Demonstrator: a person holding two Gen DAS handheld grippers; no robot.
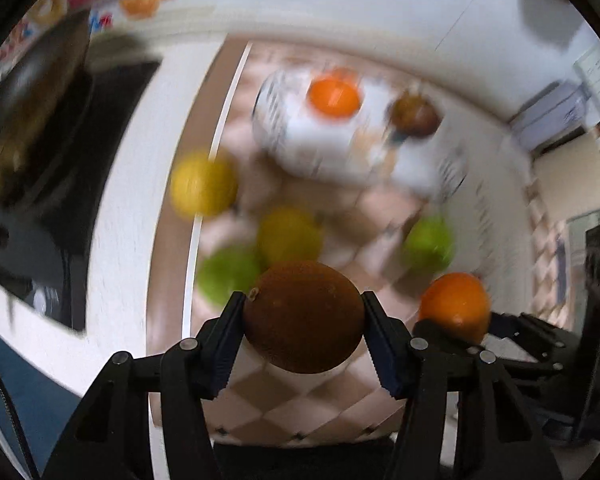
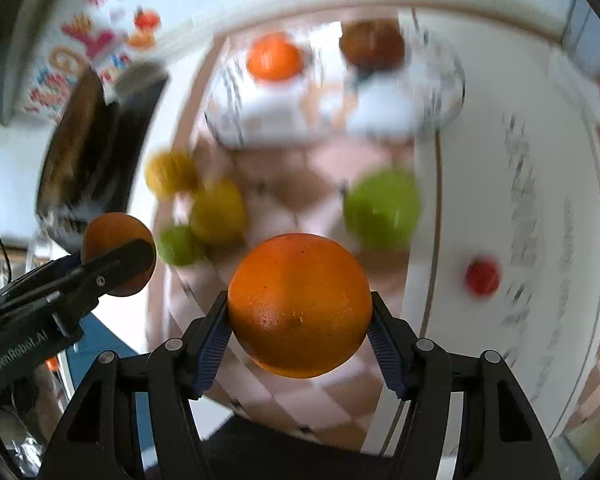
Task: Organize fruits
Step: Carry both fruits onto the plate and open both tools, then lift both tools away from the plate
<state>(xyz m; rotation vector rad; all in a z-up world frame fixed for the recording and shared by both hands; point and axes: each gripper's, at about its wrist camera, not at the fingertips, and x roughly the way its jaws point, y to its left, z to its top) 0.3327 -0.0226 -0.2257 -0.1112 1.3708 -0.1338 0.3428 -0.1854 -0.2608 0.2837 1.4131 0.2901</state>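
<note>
Already the left gripper (image 1: 303, 316) clamps a round brown fruit (image 1: 303, 316) and the right gripper (image 2: 300, 306) a smooth round orange (image 2: 300, 306), both well short of the white divided dish (image 1: 324, 148) straight ahead.

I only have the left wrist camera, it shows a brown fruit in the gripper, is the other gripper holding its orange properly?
Observer: Yes. The right gripper is shut on the round orange fruit, pinched at both sides between the blue-padded fingers.
Operator: Anything on the table I'm missing?
Observer: A small round red fruit lies alone on the white surface, right of the checkered cloth.
Operator: How does my grip look from there?
Observer: The left gripper shows side-on, one finger lying across the round brown fruit.
</note>
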